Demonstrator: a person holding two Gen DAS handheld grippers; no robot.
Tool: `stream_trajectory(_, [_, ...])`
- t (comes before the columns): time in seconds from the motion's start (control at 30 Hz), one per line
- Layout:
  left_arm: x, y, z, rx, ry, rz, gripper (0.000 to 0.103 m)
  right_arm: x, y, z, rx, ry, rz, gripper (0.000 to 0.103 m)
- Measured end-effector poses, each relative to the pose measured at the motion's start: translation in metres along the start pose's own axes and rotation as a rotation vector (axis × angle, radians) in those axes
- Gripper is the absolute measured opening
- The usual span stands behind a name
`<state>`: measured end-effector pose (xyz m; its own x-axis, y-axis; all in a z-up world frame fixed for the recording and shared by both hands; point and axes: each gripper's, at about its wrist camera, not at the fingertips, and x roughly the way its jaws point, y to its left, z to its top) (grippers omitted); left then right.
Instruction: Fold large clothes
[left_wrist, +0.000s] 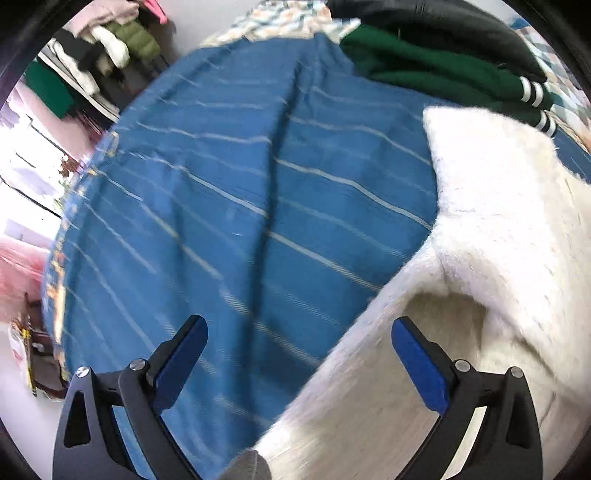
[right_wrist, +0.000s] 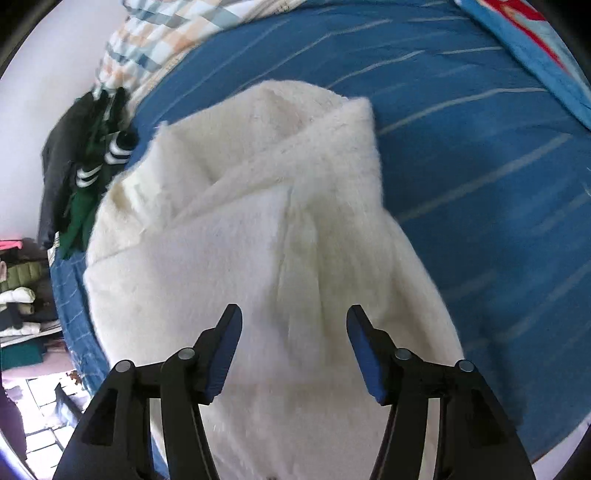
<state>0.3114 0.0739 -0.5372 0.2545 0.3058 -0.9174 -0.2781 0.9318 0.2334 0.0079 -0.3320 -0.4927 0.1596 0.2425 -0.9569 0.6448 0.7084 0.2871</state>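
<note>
The left gripper (left_wrist: 299, 332) is seen with its jaws spread wide, nothing caught between them, hovering over blue striped bedding (left_wrist: 229, 206) with the white fleece garment's (left_wrist: 498, 229) edge passing beneath its right finger; whether it is touched cannot be told through the blur. The right gripper (right_wrist: 293, 325) is held partly open above the same white fleece garment (right_wrist: 258, 229), and nothing is pinched between its blue pads (right_wrist: 364, 350). One white garment is counted, lying partly folded on the bed, its layers overlapped toward the far end. One green garment with striped cuffs (left_wrist: 436, 74) is piled with one dark garment (left_wrist: 443, 22) at the far edge of the bed, just beside the white one. A checked pillowcase (right_wrist: 155, 44) is glimpsed beyond. Plenty of bare bedding is left open, to the left in the left wrist view and to the right in the right wrist view. Hanging clothes (left_wrist: 110, 51) are seen past the bed's left edge.
</note>
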Motion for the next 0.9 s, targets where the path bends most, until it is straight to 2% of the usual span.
stream_trajectory(0.03, [-0.004,-0.002,0.001,0.001,-0.006,0.006,0.103,0.016,-0.003,0.009,0.016,0.043,0.022,0.054])
stream_trajectory(0.07, [-0.011,-0.001,0.004,0.001,-0.018,0.005,0.103,0.032,0.003,0.012,0.031,0.045,0.035,0.022])
stream_trajectory(0.1, [-0.017,-0.002,0.009,-0.005,-0.026,-0.009,0.103,0.045,0.013,0.008,0.03,0.025,0.021,0.02])
stream_trajectory(0.17, [-0.022,-0.008,0.021,-0.027,-0.042,-0.042,0.103,0.03,0.031,0.002,-0.054,-0.049,-0.052,0.018])
stream_trajectory(0.2, [-0.027,-0.013,0.029,-0.035,-0.058,-0.069,0.103,0.034,0.05,-0.012,-0.093,-0.086,-0.078,0.018])
stream_trajectory(0.23, [-0.03,-0.018,0.038,-0.036,-0.073,-0.089,0.103,0.017,0.06,-0.019,-0.14,-0.134,-0.11,0.018])
stream_trajectory(0.37, [-0.015,-0.056,0.068,0.025,-0.11,-0.1,0.103,-0.018,0.079,-0.022,-0.167,-0.243,-0.102,0.018])
stream_trajectory(0.47, [0.024,-0.091,0.073,0.144,-0.074,-0.02,0.103,-0.006,0.069,-0.007,-0.124,-0.249,-0.145,0.018])
stream_trajectory(0.53, [0.053,-0.102,0.067,0.199,-0.025,-0.002,0.103,0.031,0.056,0.016,-0.095,-0.149,-0.222,0.021])
stream_trajectory(0.57, [0.058,-0.099,0.065,0.192,-0.021,-0.021,0.103,0.047,0.048,0.024,-0.065,-0.105,-0.228,0.027])
stream_trajectory(0.6, [0.055,-0.095,0.064,0.185,-0.028,-0.032,0.103,0.056,0.041,0.028,-0.041,-0.058,-0.218,0.028])
stream_trajectory(0.67, [0.049,-0.09,0.064,0.204,-0.032,-0.011,0.103,0.049,0.033,0.031,0.012,-0.047,-0.189,0.037])
stream_trajectory(0.73, [0.036,-0.081,0.059,0.223,-0.039,0.035,0.103,0.024,0.035,0.027,0.034,-0.107,-0.222,0.042])
stream_trajectory(0.8, [0.02,-0.071,0.051,0.21,-0.051,0.028,0.103,-0.002,0.044,0.015,0.012,-0.196,-0.233,0.042])
stream_trajectory(0.83, [0.012,-0.068,0.045,0.205,-0.053,0.023,0.103,-0.015,0.049,0.008,-0.01,-0.233,-0.214,0.042])
stream_trajectory(0.9, [0.009,-0.064,0.03,0.219,-0.046,0.049,0.103,-0.018,0.058,-0.002,-0.053,-0.237,-0.139,0.042])
